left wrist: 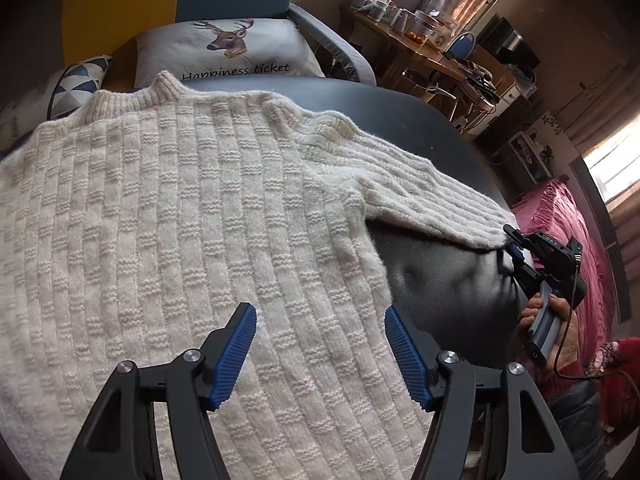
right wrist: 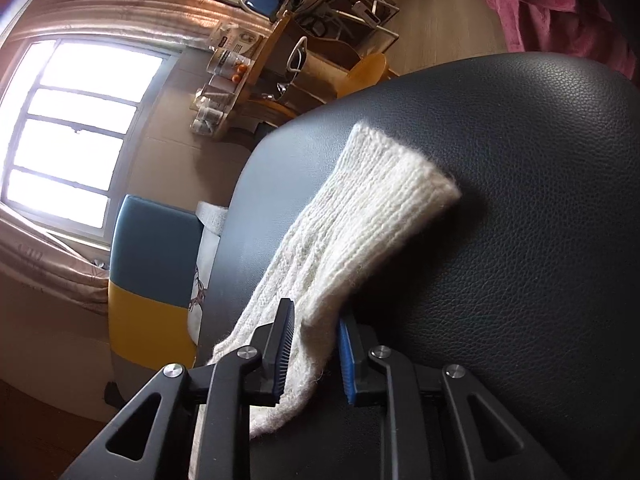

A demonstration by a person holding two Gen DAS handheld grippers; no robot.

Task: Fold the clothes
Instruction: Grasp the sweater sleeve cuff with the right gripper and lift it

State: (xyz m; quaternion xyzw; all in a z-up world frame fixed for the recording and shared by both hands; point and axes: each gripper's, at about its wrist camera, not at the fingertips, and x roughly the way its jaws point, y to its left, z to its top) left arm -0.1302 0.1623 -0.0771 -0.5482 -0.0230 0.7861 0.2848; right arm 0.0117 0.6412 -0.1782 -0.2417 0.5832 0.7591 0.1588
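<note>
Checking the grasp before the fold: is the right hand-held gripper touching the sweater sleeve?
Touching. The right wrist view shows the right hand-held gripper with its blue pads on both sides of the sleeve.

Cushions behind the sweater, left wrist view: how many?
2. The deer-print cushion stands behind the sweater's collar; the blue-and-white triangle-patterned cushion is to its left, partly hidden by the sweater. More could be hidden.

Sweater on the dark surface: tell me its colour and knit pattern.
Cream-white sweater, knitted in a blocky basket-weave check with a ribbed collar; clearest in the left wrist view.
</note>
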